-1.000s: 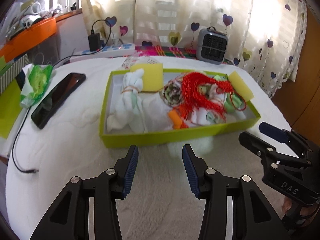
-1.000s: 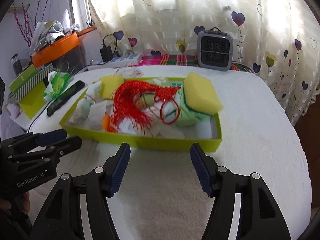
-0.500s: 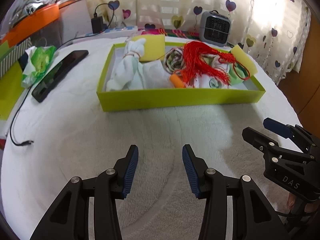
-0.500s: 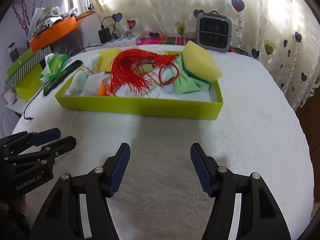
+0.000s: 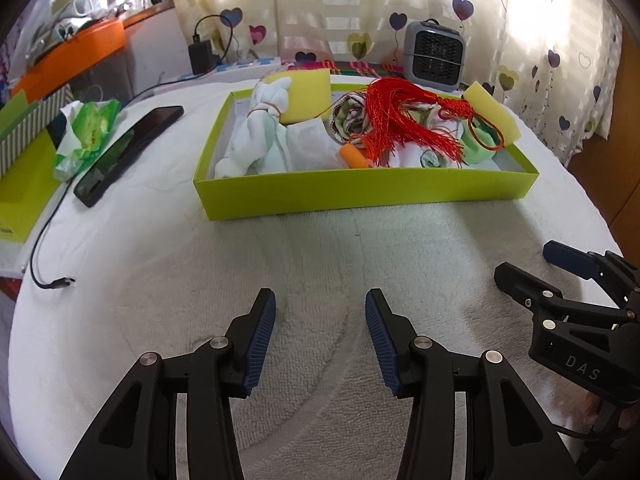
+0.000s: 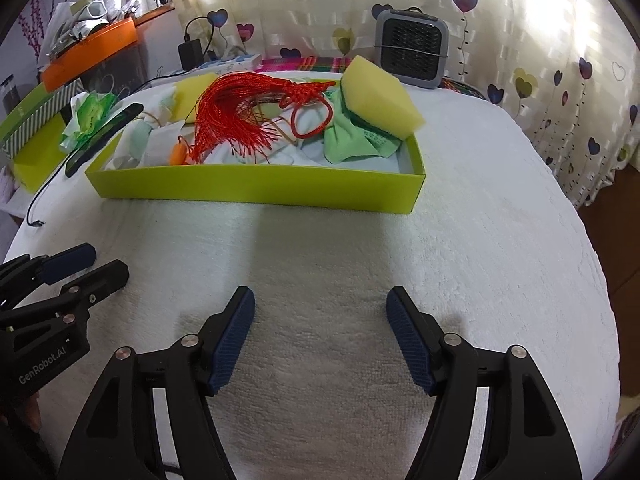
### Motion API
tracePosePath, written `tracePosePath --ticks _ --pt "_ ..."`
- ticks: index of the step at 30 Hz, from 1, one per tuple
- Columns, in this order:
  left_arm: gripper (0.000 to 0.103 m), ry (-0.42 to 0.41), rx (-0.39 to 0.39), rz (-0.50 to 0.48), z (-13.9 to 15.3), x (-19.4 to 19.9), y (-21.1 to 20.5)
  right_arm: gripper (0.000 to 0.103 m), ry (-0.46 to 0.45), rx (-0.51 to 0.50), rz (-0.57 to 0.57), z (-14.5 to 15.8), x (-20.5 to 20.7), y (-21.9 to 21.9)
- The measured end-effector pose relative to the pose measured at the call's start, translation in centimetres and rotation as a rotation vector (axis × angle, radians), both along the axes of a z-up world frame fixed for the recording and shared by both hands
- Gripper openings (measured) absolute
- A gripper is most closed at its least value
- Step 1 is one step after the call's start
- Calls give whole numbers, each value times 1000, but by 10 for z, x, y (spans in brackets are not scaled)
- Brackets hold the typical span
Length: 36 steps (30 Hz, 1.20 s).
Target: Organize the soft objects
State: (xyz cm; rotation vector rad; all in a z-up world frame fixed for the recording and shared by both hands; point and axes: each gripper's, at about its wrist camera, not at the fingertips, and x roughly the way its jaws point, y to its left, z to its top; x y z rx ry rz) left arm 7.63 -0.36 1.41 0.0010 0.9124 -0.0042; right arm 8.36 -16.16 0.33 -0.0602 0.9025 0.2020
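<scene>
A lime-green box (image 5: 360,194) (image 6: 256,190) stands on the white towel-covered table. In it lie a red tassel (image 5: 404,116) (image 6: 236,116), a white tied cloth (image 5: 260,136), yellow sponges (image 5: 308,94) (image 6: 380,96), a green cloth (image 6: 356,142), a small orange piece (image 5: 354,157) and rolled patterned cloth (image 5: 350,118). My left gripper (image 5: 320,332) is open and empty, well short of the box. My right gripper (image 6: 320,332) is open and empty, also short of it. Each shows in the other's view: the right (image 5: 560,280), the left (image 6: 76,268).
A black phone (image 5: 128,152) (image 6: 104,136), a green-white wrapper (image 5: 86,132) and a cable (image 5: 48,240) lie left of the box. A grey heater (image 5: 434,56) (image 6: 412,46) stands behind it. Striped and lime boxes (image 5: 24,160) sit at far left. The table edge falls away at right.
Both grippers have pulled back from the box toward the near side of the table and risen; the box now sits farther off. Both stayed open and empty.
</scene>
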Motion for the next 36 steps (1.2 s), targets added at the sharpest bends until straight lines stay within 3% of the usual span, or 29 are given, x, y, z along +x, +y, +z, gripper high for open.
tracePosePath --ticks 36 --pt "51 -20 6 22 -2 0 -1 74 3 1 3 -1 1 2"
